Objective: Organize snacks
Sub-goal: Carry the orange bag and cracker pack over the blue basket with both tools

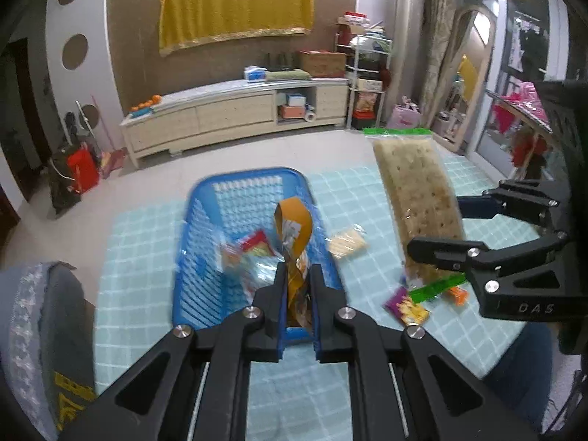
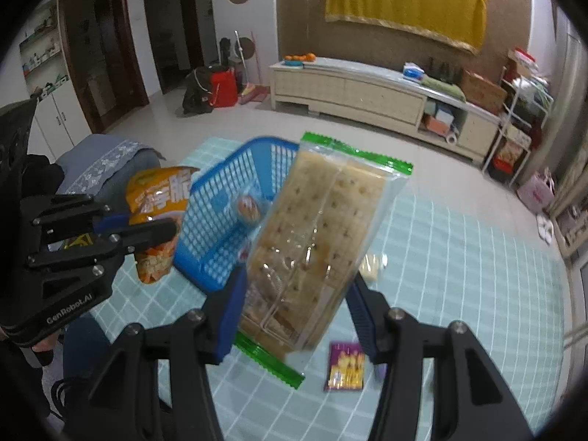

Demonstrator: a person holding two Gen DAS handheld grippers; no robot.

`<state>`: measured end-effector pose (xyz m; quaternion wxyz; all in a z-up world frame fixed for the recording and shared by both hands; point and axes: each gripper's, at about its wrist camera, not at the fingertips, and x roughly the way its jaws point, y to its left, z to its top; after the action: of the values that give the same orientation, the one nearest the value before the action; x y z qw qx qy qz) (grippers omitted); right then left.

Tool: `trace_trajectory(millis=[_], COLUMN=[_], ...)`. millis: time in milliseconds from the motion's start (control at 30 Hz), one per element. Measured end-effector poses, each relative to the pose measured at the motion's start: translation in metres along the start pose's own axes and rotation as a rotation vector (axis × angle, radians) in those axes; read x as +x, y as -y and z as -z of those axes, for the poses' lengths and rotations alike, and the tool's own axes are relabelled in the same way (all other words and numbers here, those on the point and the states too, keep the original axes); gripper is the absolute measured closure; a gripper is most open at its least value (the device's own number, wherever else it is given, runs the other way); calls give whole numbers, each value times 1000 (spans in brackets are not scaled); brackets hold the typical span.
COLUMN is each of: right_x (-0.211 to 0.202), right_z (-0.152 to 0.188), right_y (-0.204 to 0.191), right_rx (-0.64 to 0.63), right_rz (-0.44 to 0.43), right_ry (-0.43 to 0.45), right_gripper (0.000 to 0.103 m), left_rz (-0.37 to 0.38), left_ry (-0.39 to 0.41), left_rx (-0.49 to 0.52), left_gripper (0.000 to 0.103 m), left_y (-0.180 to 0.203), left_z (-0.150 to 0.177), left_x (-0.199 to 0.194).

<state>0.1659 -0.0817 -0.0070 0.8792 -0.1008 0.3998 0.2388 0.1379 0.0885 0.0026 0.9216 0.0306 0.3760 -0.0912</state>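
Observation:
My left gripper (image 1: 297, 275) is shut on an orange snack bag (image 1: 294, 235) and holds it above the near end of a blue plastic basket (image 1: 205, 198). The basket holds several snack packets (image 1: 253, 250). My right gripper (image 2: 294, 283) is shut on a long clear cracker pack with green ends (image 2: 316, 242), held tilted above the table, right of the basket (image 2: 220, 220). In the left wrist view the cracker pack (image 1: 415, 187) and right gripper (image 1: 437, 228) are at right. In the right wrist view the left gripper (image 2: 154, 226) and orange bag (image 2: 161, 202) are at left.
On the checked light-blue tablecloth (image 1: 349, 198) lie a small pale cracker packet (image 1: 347, 242), a purple packet (image 1: 406, 307) and a small orange item (image 1: 457, 294). The purple packet (image 2: 345, 365) lies below the cracker pack. A grey covered chair (image 1: 40, 316) stands at left.

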Motion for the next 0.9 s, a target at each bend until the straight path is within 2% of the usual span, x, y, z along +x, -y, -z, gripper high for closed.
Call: trace_trajectory(millis=[167, 433, 667, 900], right_x=[24, 94, 140, 157], right_z=[-30, -60, -68, -74], right_y=[-5, -9, -12, -7], right_rx=[-34, -66, -79, -71], right_rz=[-17, -67, -68, -58], right_ry=[0, -90, -162, -174], right_gripper=[45, 45, 45, 44], left_rz=[-15, -29, -27, -14], left_ry=[-9, -77, -115, -119], left_rx=[-24, -78, -93, -96], left_gripper=[94, 94, 94, 94], left_y=[-29, -66, -80, -85], left_z=[-19, -28, -25, -24], left_x=[17, 66, 93, 100])
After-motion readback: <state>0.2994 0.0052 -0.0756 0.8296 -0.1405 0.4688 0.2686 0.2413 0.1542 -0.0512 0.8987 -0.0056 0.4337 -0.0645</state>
